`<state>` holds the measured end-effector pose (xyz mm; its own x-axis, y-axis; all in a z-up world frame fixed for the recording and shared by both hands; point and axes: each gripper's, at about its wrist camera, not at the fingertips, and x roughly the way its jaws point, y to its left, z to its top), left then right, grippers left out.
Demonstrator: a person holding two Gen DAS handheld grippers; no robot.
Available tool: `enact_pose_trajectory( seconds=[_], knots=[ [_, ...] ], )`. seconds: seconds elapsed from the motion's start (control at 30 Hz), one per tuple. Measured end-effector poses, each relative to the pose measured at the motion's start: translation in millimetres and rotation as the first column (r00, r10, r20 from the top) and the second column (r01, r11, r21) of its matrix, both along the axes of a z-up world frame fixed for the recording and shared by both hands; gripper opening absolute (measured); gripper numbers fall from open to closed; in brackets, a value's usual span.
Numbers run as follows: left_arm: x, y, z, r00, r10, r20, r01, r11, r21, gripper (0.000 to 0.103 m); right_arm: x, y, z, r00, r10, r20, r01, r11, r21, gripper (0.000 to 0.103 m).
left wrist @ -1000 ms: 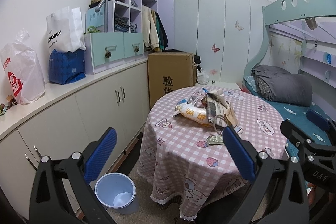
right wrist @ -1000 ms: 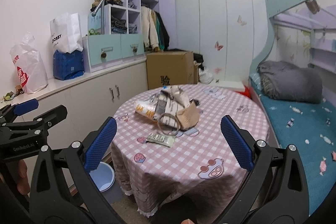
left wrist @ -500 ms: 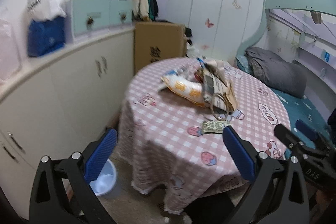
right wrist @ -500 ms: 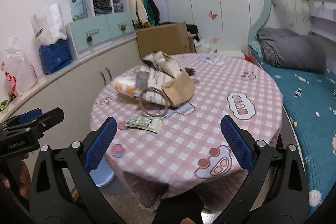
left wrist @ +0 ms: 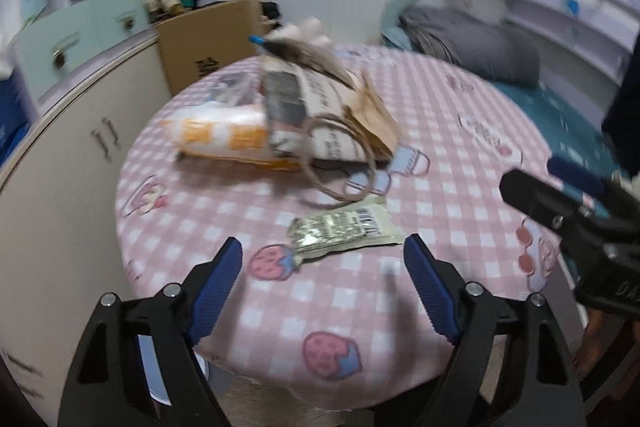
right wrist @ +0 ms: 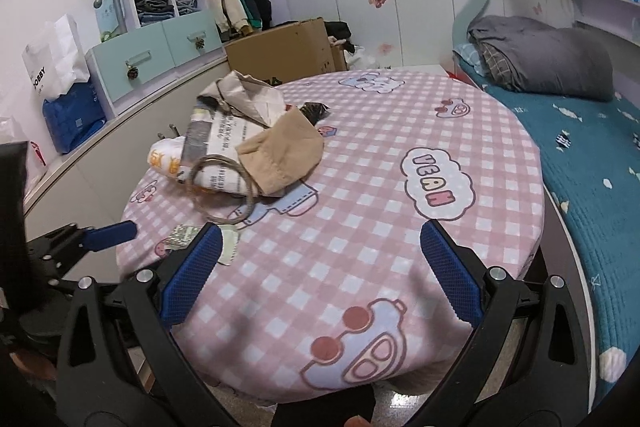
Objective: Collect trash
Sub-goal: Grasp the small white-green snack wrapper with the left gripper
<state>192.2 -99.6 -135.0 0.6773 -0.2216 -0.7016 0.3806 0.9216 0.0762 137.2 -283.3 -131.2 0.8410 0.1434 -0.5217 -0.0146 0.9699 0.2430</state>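
Both the left gripper (left wrist: 323, 281) and right gripper (right wrist: 320, 267) hang spread wide, empty, above the pink checked tablecloth (left wrist: 256, 227). A flat silvery-green foil wrapper (left wrist: 340, 229) lies just beyond the left one.

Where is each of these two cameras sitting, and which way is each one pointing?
Left wrist view: sits on the left gripper, looking forward and down over the round table's near edge at a flat snack wrapper; its own open blue-padded fingers show, with the right gripper alongside.
Right wrist view: sits on the right gripper, facing across the table toward the bed; its open fingers show, left gripper beside.
Both share the table, wrapper and paper bag.
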Motion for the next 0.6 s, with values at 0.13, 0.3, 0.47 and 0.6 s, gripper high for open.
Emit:
enact_pose_trajectory(
  seconds=[0.13,0.3,0.47,0.6],
  knots=[
    [14.1,-11.2,-9.6,0.998,-0.053,-0.019,0.054,0.997,0.052,0.066,9.0,-2.8,-5.5,1.000,0.007,-0.022,-0.007,1.000,0.000,0.097],
    [19.3,-13.5,-11.5,0.994,-0.107,-0.022,0.108,0.993,0.047,0.059,18.6,-3.6,-8.5,0.999,0.021,-0.043,-0.021,1.000,-0.002,0.097],
    [15.5,-9.4,-10.8,0.992,-0.128,-0.015,0.128,0.992,0.023,0.032,23.3,-0.2,-8.6,0.998,0.034,-0.047,-0.035,0.999,-0.006,0.097],
    [14.6,-5.1,-8.1,0.993,-0.117,-0.021,0.117,0.993,0.006,0.024,24.7,5.1,-8.1,0.998,0.045,-0.053,-0.046,0.999,-0.010,0.097]
  ],
)
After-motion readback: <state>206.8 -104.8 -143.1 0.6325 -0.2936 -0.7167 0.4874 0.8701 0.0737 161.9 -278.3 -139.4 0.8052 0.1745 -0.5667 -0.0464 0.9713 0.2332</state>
